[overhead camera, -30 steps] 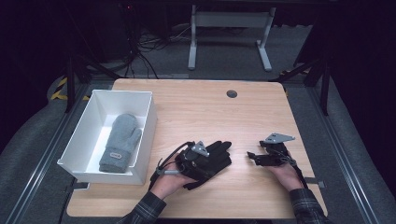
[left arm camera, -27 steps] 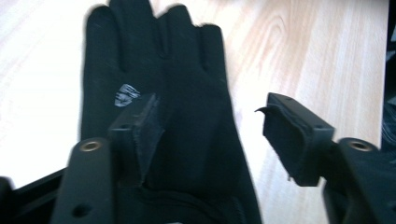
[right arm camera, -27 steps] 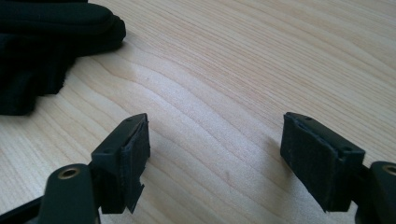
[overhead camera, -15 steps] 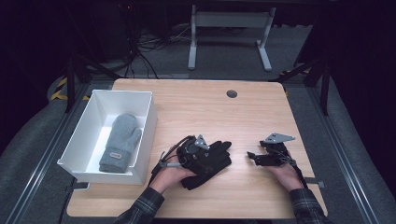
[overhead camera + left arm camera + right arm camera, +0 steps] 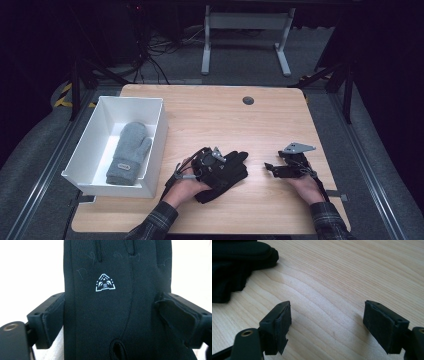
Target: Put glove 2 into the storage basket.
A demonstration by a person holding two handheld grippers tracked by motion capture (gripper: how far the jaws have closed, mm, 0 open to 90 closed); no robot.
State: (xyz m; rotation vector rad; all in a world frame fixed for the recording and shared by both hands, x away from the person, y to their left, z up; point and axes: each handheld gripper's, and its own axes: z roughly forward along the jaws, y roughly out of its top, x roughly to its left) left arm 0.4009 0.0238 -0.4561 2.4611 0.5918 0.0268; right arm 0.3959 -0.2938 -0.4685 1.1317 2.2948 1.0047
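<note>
Left gripper (image 5: pixel 216 165) jaws spread wide, straddling black glove (image 5: pixel 227 172) lying near tabletop's front edge; right gripper (image 5: pixel 280 167) jaws wide apart over bare wood, near glove's fingertips; grey mitten (image 5: pixel 129 152) in white bin (image 5: pixel 150 150) at left edge.

Right claw (image 5: pixel 327 325) jaws apart over table (image 5: pixel 352 272); black glove (image 5: pixel 234 267) nearby.

black glove (image 5: pixel 117 302): black, with a small white triangular emblem (image 5: pixel 105 283)
mitten (image 5: pixel 128 151): grey, small label patch at the cuff
bin (image 5: pixel 158 129): white, at the worktop's left edge
worktop (image 5: pixel 210 117): pale wood grain, one dark round cap near its far edge
sleeves (image 5: pixel 154 223): dark plaid
jaw pads (image 5: pixel 283 323): black
</note>
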